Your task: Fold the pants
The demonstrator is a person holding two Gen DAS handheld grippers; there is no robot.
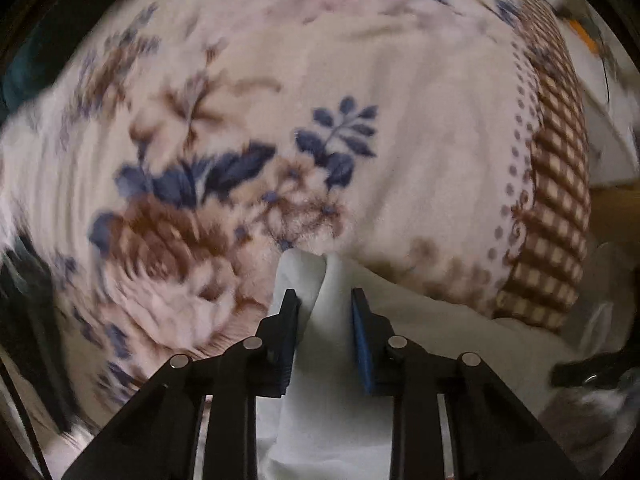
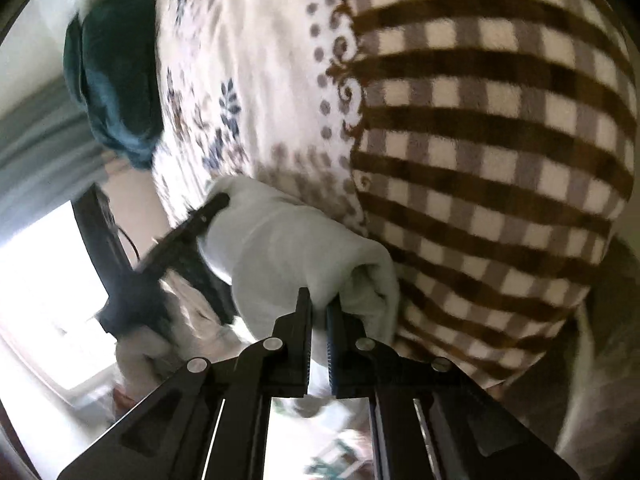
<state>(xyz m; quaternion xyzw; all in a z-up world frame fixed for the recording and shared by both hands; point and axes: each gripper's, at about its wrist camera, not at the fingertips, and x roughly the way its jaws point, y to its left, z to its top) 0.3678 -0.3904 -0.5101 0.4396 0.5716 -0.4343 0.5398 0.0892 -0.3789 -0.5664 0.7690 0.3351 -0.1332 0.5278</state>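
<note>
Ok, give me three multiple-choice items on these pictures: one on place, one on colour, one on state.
1. Where does the checked border of the blanket lie in the left wrist view?
A. right side
B. left side
C. centre

2. What colour are the pants?
A. dark red
B. pale, whitish
C. black

3. The right hand-held gripper is
A. wide open
B. shut on the pants
C. out of view

Answers:
A: the brown checks of the blanket run down the right.
B: the pants look pale.
B: the right hand-held gripper pinches the cloth.

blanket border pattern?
Brown-and-cream check on the blanket border; clearest in the right wrist view.
</note>
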